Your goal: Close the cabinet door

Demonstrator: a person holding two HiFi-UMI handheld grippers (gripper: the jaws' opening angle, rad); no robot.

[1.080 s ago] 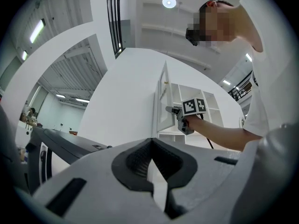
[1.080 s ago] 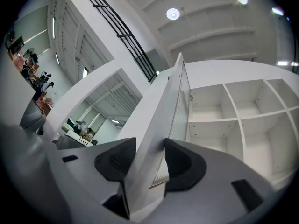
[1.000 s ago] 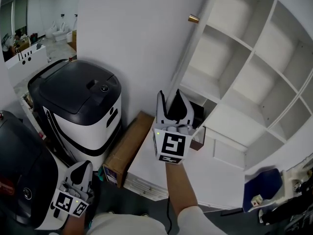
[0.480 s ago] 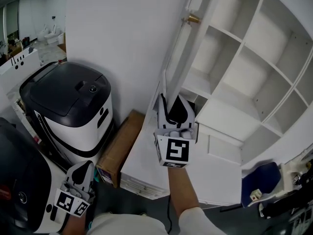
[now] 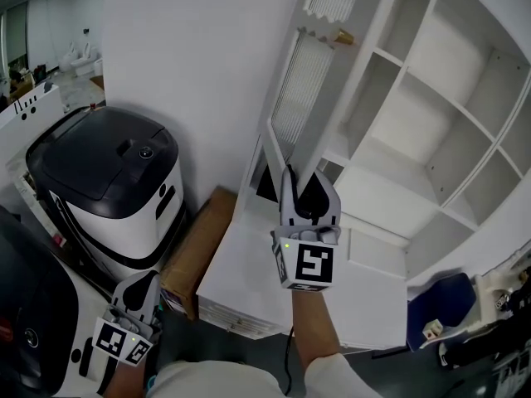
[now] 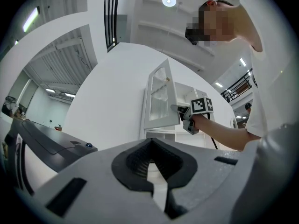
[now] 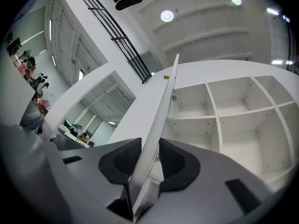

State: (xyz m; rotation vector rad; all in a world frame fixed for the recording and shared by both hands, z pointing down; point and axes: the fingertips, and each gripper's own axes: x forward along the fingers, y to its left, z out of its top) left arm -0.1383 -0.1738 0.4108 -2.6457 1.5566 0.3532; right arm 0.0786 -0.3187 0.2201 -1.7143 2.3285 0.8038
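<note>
Gripping the cabinet door [image 5: 300, 98] by its free edge, my right gripper [image 5: 304, 187] has just been closing its jaws. The panel's edge stands between the pads [image 7: 119, 160], and both touch it.

Head view: the louvred door stands partly open, swung out from the white cabinet [image 5: 415, 131] of open shelves, with its brass knob [image 5: 343, 37] near the top. My left gripper [image 5: 139, 295] hangs low at the left, well apart from the door, near a white machine with a black lid [image 5: 108, 160] and a cardboard box [image 5: 199, 251].

Right gripper view: only here is the door seen edge-on, rising between the two dark pads, with the shelves to its right.

Left gripper view: my left jaws are drawn together with nothing between them. Beyond them, only this view shows the door's slatted face from the side, with my right gripper clamped at its edge.
</note>
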